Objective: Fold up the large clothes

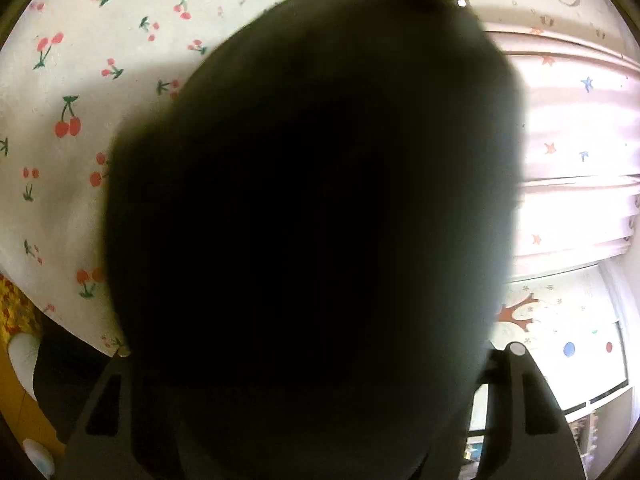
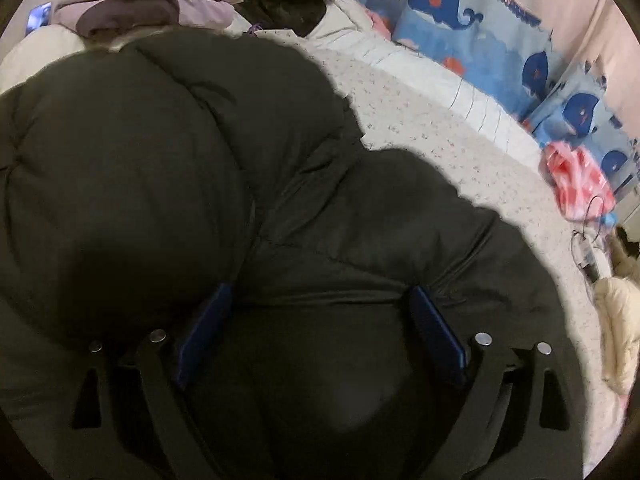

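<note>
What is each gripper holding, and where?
A fold of the dark puffy jacket sits between the right gripper's fingers; it blocks the left gripper's view. Firm grip: cannot tell.

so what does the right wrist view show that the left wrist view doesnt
Only the right wrist view: whale-print cushions, a pile of clothes and the right gripper with jaws wide around a fold of jacket. Only the left wrist view: a cherry-print sheet and star-print curtain. Both: the dark puffy jacket filling the frame.
</note>
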Motion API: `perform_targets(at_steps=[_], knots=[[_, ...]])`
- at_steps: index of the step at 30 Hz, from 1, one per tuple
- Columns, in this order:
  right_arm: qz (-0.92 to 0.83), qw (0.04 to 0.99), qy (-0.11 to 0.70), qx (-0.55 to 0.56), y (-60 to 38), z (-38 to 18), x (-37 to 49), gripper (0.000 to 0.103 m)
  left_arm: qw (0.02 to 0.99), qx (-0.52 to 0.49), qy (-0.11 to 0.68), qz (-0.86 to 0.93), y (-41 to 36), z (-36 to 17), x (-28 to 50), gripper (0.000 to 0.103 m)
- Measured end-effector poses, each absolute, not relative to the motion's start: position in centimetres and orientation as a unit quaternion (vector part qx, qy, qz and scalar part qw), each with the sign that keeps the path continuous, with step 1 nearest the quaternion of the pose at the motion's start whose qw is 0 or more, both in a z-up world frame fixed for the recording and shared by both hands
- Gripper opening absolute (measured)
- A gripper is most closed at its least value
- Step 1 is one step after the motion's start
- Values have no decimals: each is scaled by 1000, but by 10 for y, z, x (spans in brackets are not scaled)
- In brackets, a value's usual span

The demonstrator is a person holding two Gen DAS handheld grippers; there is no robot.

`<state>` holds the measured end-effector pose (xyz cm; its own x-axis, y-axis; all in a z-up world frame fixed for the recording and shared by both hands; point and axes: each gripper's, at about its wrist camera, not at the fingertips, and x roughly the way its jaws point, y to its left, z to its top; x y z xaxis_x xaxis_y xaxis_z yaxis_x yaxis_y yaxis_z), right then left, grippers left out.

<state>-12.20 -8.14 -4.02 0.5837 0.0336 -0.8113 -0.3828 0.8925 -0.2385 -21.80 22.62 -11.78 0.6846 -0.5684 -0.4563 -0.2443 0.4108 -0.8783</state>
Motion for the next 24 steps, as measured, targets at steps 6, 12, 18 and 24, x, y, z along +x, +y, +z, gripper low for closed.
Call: perform_targets(at_steps=[6,12,18,24], knots=[[134,891,402,-163,-94,12,-164,88,760,-520,378,-98,240,-105,-228,64],[124,871,426,-210,-80,-38,-189,89,751,-530,380,-104,227,-118,-208,66],[126,898,376,-192,-83,-6,-210,89,755,-529,376,-95,235,-113,-210,66],[154,895,377,-185,-90,1,-197,89,765,-511,382,-86,220,-105,-194,66]])
